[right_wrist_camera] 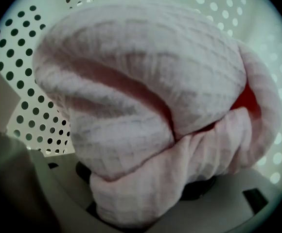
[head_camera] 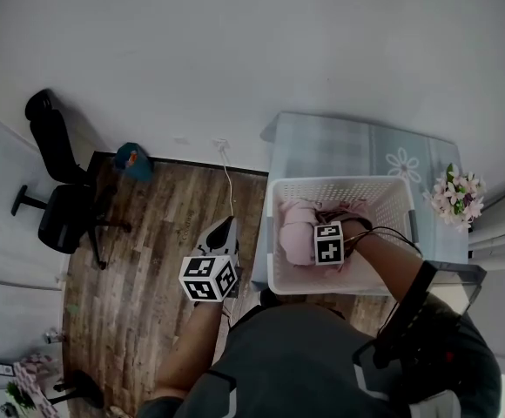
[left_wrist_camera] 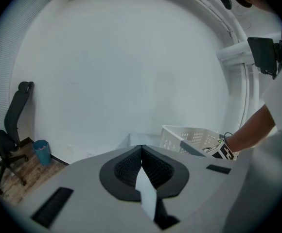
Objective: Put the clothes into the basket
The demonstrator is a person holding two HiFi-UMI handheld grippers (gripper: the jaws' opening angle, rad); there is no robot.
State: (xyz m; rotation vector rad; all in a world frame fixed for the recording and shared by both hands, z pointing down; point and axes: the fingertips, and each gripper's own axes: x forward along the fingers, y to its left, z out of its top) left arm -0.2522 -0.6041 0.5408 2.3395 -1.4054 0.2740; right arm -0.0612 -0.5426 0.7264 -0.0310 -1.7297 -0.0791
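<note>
A bundle of pink cloth (head_camera: pixel 298 229) lies inside the white perforated basket (head_camera: pixel 383 185) on the table. My right gripper (head_camera: pixel 324 226) reaches down into the basket, right at the cloth. In the right gripper view the pink cloth (right_wrist_camera: pixel 146 96) fills the picture, bunched up between the wide-standing jaws and covering the fingers, with the basket wall (right_wrist_camera: pixel 29 42) behind it. My left gripper (head_camera: pixel 225 229) hangs over the wooden floor left of the basket, shut with nothing in it. The left gripper view shows this gripper (left_wrist_camera: pixel 142 148) aimed at the white wall, with the basket (left_wrist_camera: pixel 192 137) to its right.
A pale table (head_camera: pixel 357 142) carries the basket, with a bunch of flowers (head_camera: pixel 457 194) at its right end. A black office chair (head_camera: pixel 61 203) and a blue bin (head_camera: pixel 132 159) stand at the left on the wooden floor. A white cable (head_camera: pixel 228 177) runs down from the wall.
</note>
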